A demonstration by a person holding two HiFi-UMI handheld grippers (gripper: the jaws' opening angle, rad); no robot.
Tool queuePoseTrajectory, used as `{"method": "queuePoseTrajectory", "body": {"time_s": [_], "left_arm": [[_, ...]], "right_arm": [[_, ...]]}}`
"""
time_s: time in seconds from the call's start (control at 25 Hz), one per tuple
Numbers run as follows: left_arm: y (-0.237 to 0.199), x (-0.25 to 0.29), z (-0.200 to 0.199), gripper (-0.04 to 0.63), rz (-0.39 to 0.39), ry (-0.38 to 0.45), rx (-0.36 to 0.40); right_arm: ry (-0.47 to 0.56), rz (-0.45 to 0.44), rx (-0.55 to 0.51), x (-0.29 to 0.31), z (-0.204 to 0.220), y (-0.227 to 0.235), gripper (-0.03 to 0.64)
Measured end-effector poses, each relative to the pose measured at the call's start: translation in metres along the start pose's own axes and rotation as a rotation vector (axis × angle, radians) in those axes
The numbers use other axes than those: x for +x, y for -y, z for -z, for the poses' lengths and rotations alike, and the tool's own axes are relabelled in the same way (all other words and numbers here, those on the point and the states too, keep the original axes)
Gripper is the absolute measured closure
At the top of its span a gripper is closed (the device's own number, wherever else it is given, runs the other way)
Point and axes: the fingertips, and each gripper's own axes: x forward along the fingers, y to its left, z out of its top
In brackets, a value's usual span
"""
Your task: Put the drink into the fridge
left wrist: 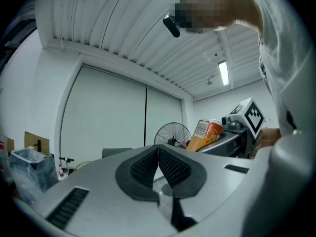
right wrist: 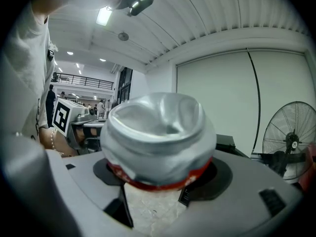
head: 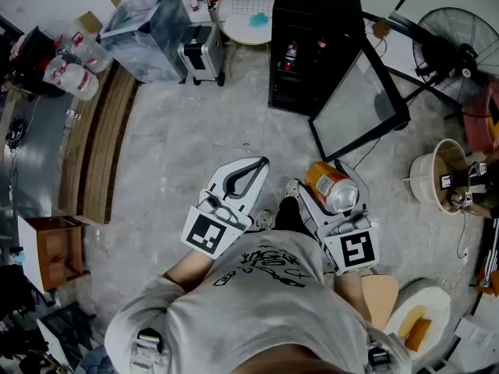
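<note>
The drink is an orange can (head: 330,187) with a dented silver end (right wrist: 159,132). My right gripper (head: 326,193) is shut on it, one jaw on each side, and holds it in front of my body. The can also shows from the side in the left gripper view (left wrist: 204,132). My left gripper (head: 257,166) is shut with nothing in it, and its ribbed pads (left wrist: 168,168) meet. The black fridge (head: 312,22) stands ahead on the floor with its glass door (head: 360,100) swung open to the right. Bottles (head: 290,54) stand on a shelf inside it.
A standing fan (head: 454,41) and a bucket of tools (head: 444,176) are on the right. At the far left are clear bins (head: 148,22), a small machine (head: 201,51) and wooden planks (head: 97,139). A wooden box (head: 53,248) sits near left.
</note>
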Motion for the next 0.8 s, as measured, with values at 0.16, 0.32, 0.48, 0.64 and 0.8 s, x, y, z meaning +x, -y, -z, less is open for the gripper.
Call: {"method": "queuePoseTrajectory", "body": {"time_s": [0.16, 0.32, 0.48, 0.64, 0.8], "left_arm": [[-0.002, 0.016, 0.001, 0.574, 0.004, 0.002, -0.004], [-0.007, 0.034, 0.003, 0.574, 0.007, -0.002, -0.007], [-0.012, 0.058, 0.004, 0.574, 0.007, -0.003, -0.009], [-0.019, 0.084, 0.005, 0.574, 0.005, -0.007, -0.010], [-0.027, 0.113, 0.004, 0.574, 0.001, -0.008, -0.006]], "right_arm": [[-0.002, 0.002, -0.001, 0.006, 0.001, 0.015, 0.278], [-0.001, 0.000, -0.002, 0.015, 0.002, 0.031, 0.278], [-0.007, -0.004, -0.004, 0.026, 0.005, 0.052, 0.279], [-0.005, -0.003, -0.007, 0.037, 0.005, 0.077, 0.279], [-0.007, -0.006, -0.006, 0.049, 0.004, 0.105, 0.278]]}}
